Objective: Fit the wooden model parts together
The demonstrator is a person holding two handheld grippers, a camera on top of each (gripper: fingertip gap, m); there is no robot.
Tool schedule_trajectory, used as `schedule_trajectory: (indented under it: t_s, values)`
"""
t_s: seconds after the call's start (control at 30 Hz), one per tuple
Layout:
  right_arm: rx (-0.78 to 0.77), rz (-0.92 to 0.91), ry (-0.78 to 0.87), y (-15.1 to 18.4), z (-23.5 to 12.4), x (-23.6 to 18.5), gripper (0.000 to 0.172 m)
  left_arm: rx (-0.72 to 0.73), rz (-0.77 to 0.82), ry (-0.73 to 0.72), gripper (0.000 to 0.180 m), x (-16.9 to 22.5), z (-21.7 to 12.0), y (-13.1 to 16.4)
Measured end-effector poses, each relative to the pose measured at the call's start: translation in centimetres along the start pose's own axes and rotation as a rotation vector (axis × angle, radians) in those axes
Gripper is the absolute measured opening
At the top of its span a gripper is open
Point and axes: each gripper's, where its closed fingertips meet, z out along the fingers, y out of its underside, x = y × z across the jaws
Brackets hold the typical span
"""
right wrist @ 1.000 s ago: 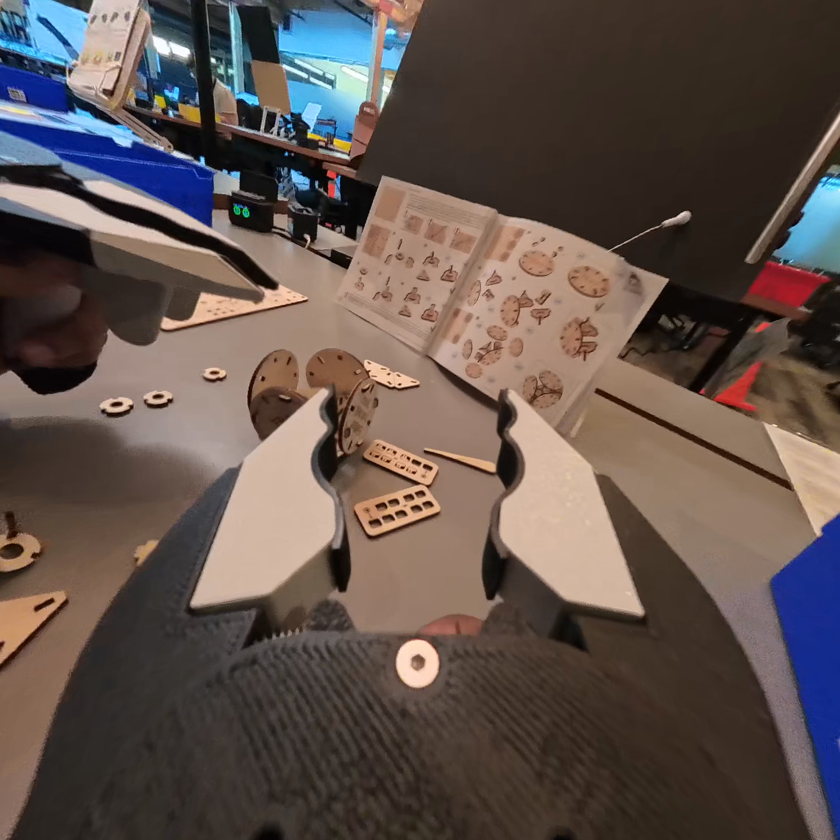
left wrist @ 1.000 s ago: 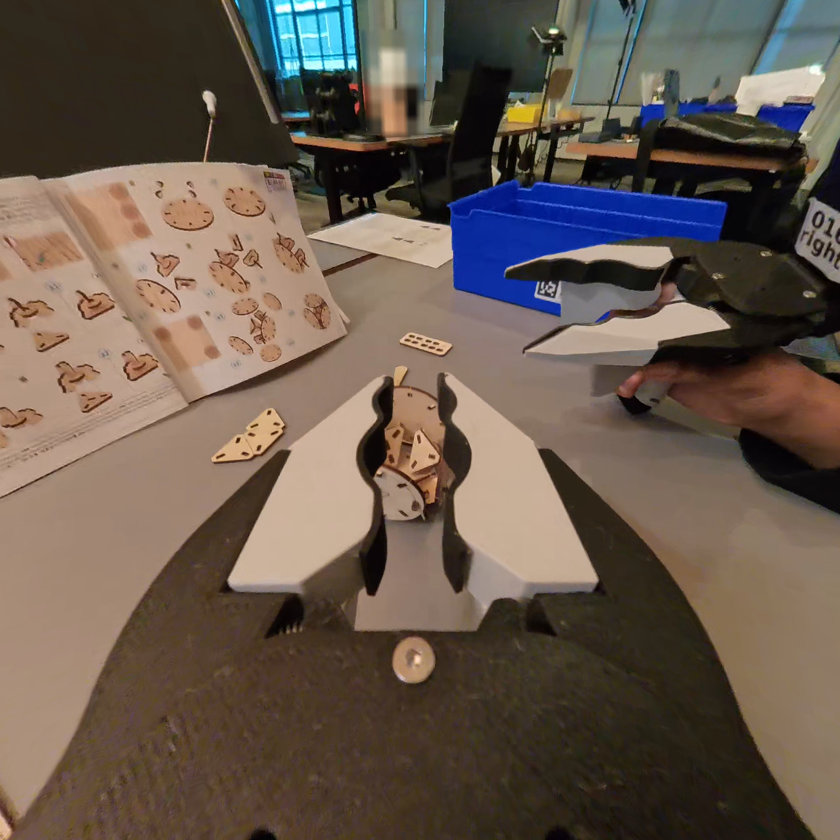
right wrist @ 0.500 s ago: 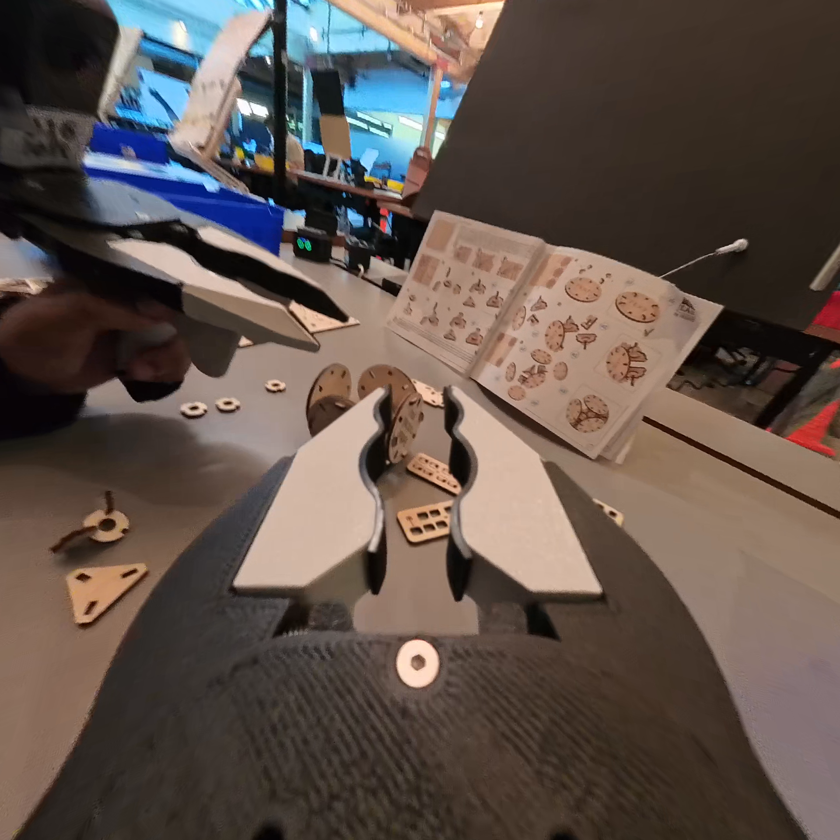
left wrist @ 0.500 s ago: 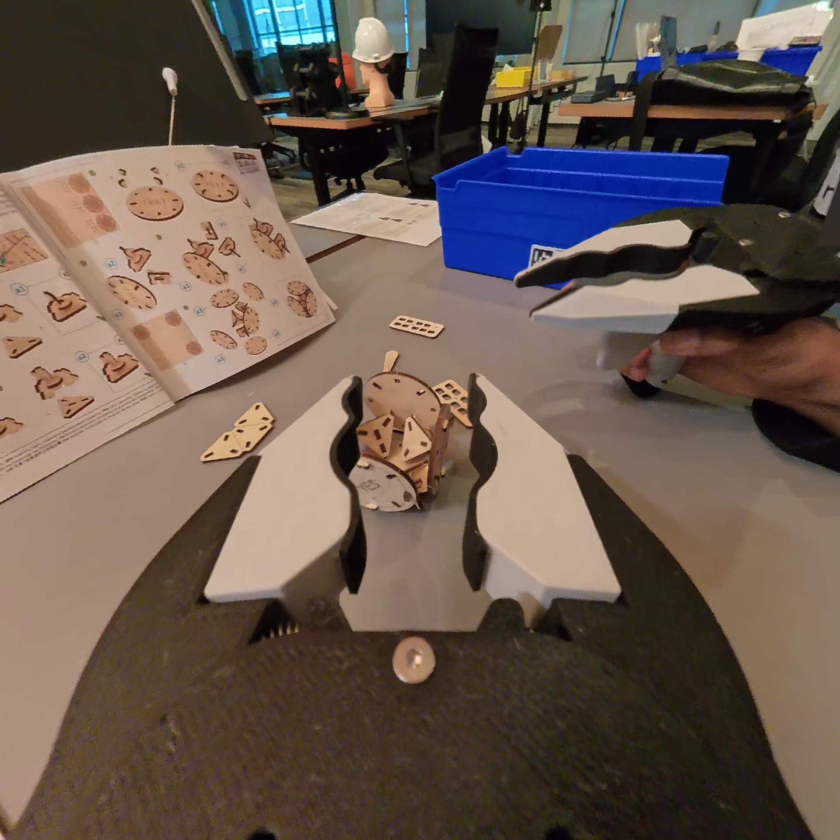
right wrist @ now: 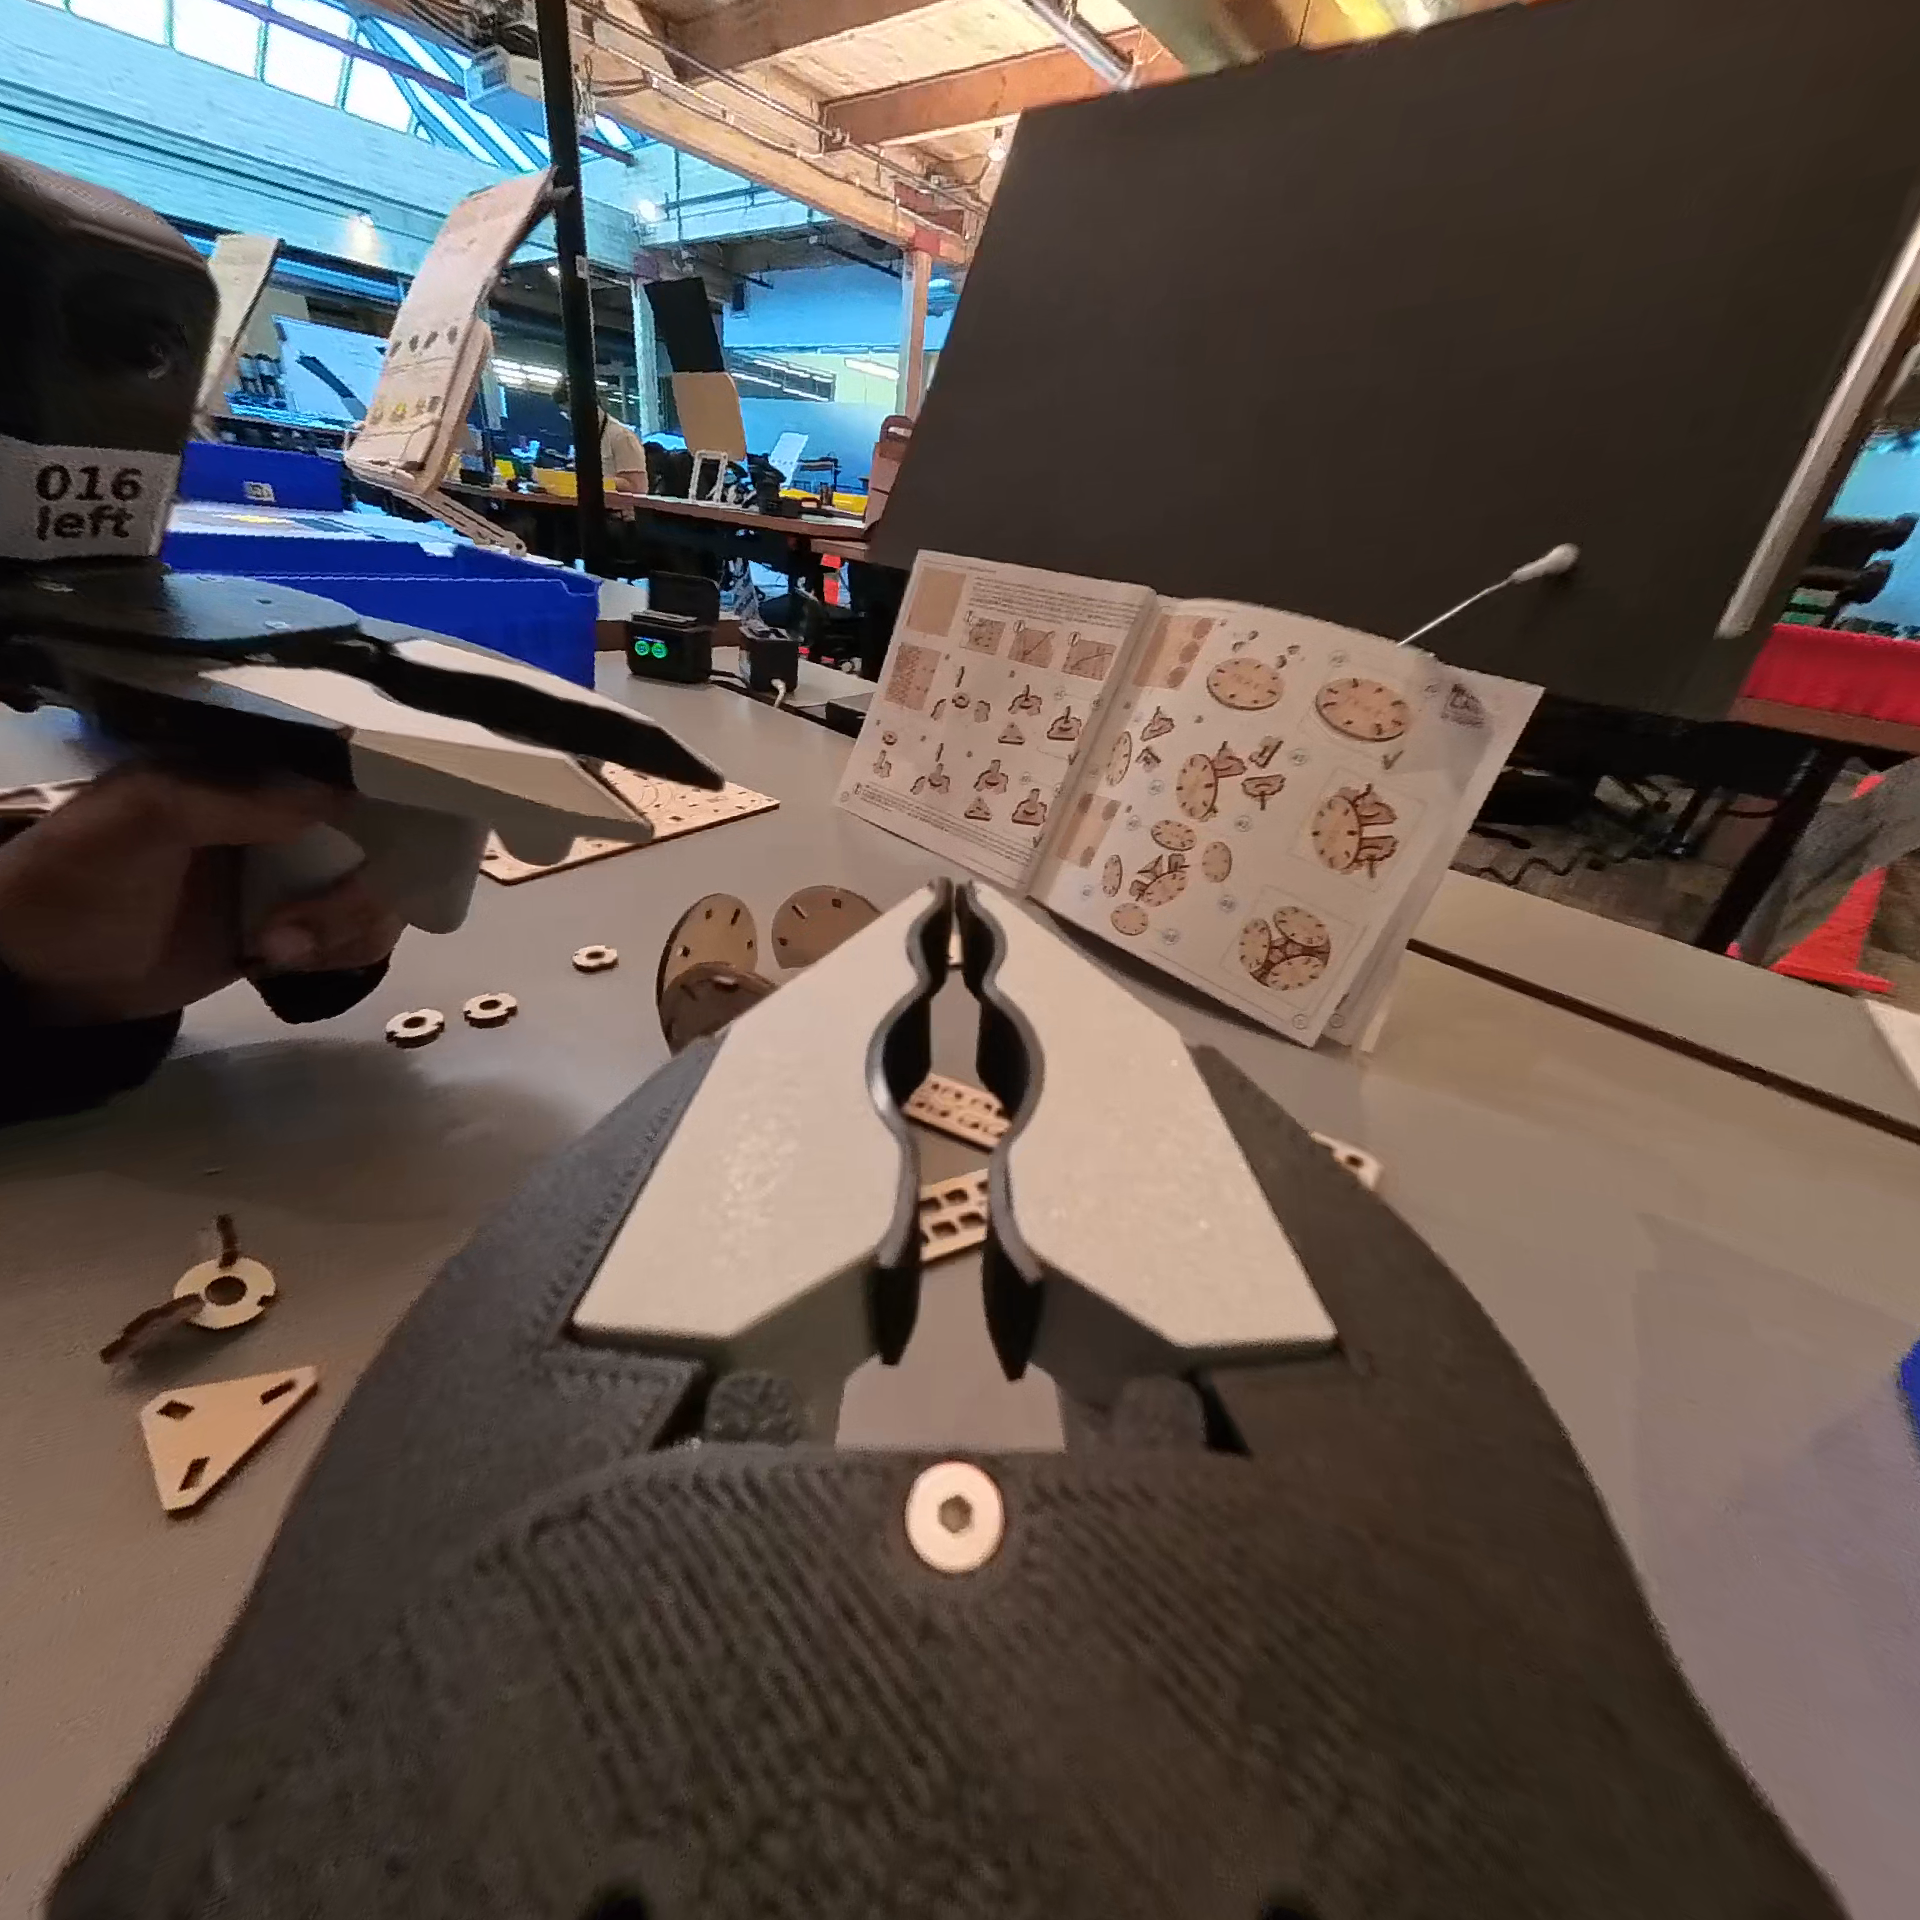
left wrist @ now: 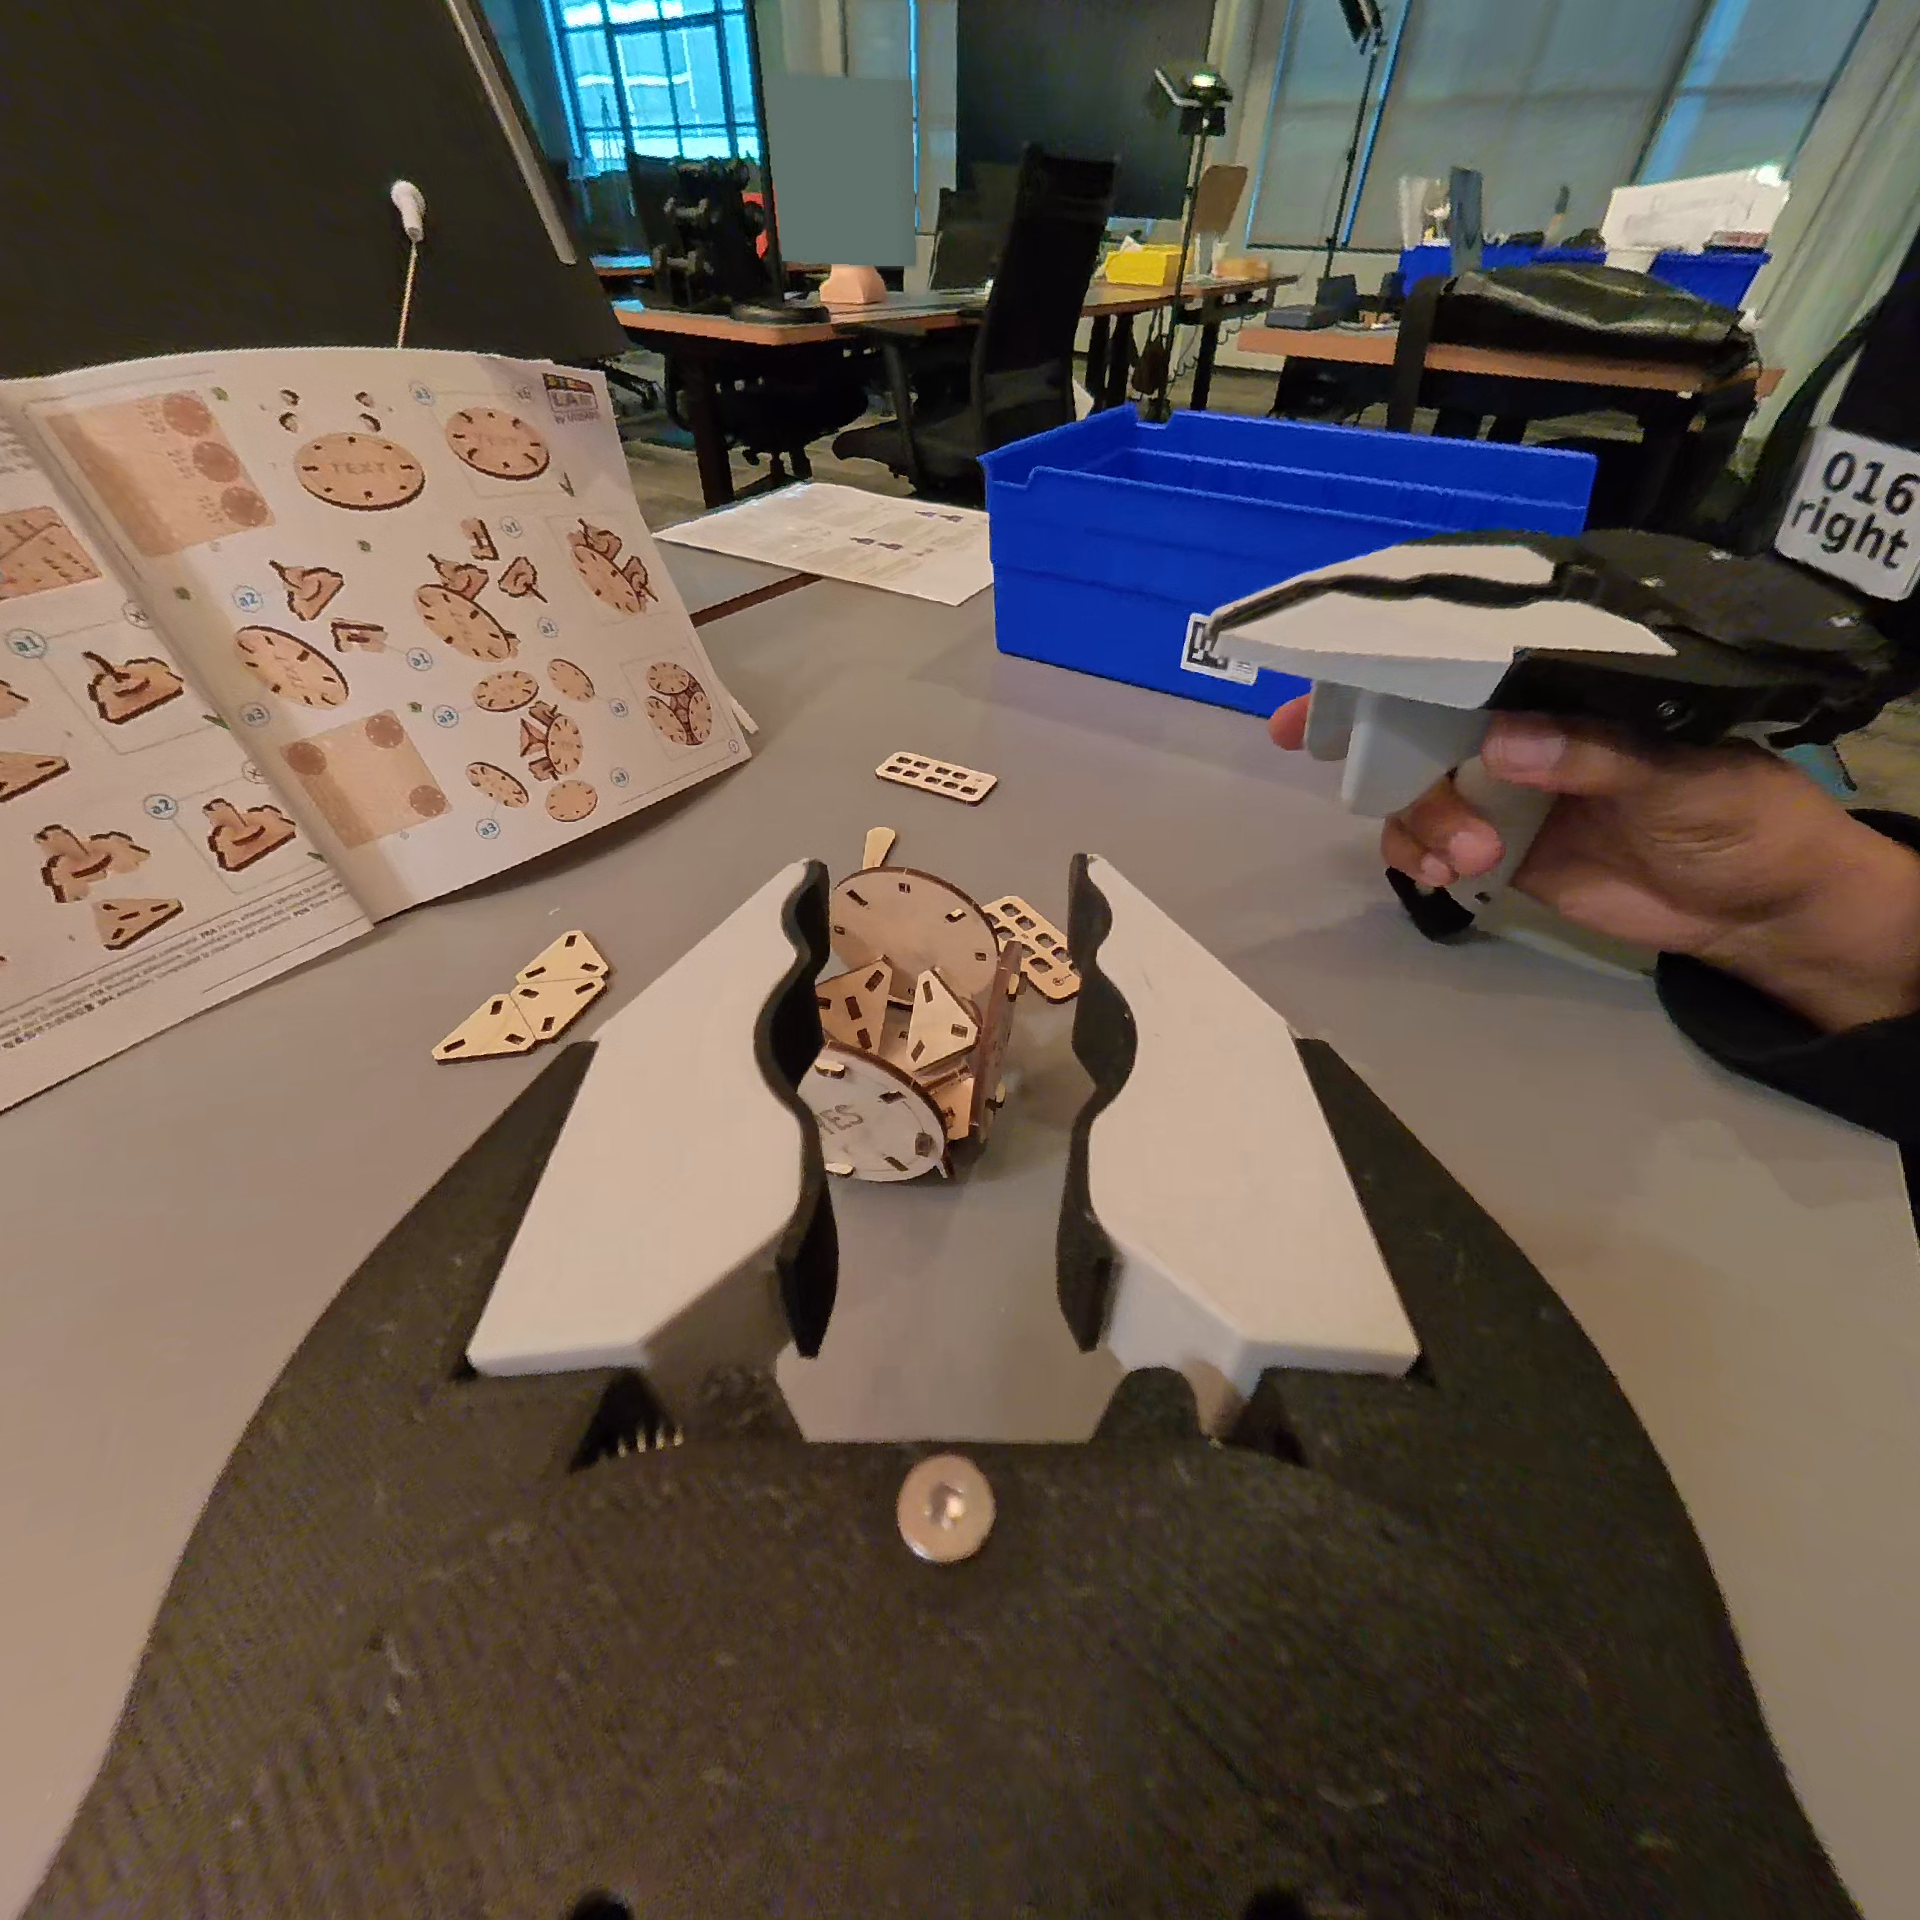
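On a grey table (left wrist: 312,1195) in a big workshop, our two grippers wait by a small wooden model.

Our left gripper (left wrist: 940,883) has its jaws apart, one on each side of the little light-brown model made of wooden discs and triangles (left wrist: 914,1029), which stands on the table; the pads do not press it. Our right gripper (right wrist: 954,902) hangs in the air, jaws together, and we see nothing in them. Flat slotted wooden strips (right wrist: 956,1107) lie under it. The open paper booklet with pictures (left wrist: 312,644) leans nearby. We think a slow, soft, centred squeeze suits the wobbly model best.
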Motion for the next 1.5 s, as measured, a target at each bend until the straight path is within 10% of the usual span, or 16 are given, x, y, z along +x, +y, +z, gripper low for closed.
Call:
schedule_trajectory:
  t_s: [0.53, 0.67, 1.5]
  values:
    - [-0.018, -0.002, 0.0, 0.2, -0.1, 0.2, 0.0, -0.029, -0.07, 0.053, 0.041, 0.4, -0.7, 0.5]
    - [-0.063, 0.083, -0.038, 0.8, 0.1, 0.0, 0.0, -0.021, -0.043, 0.08, 0.001, 0.8, -1.0, 0.3]
    - [-0.084, 0.088, -0.011, 1.4, -0.5, 0.7, 0.0, 0.027, -0.02, -0.001, 0.001, -0.7, -1.5, -0.3]
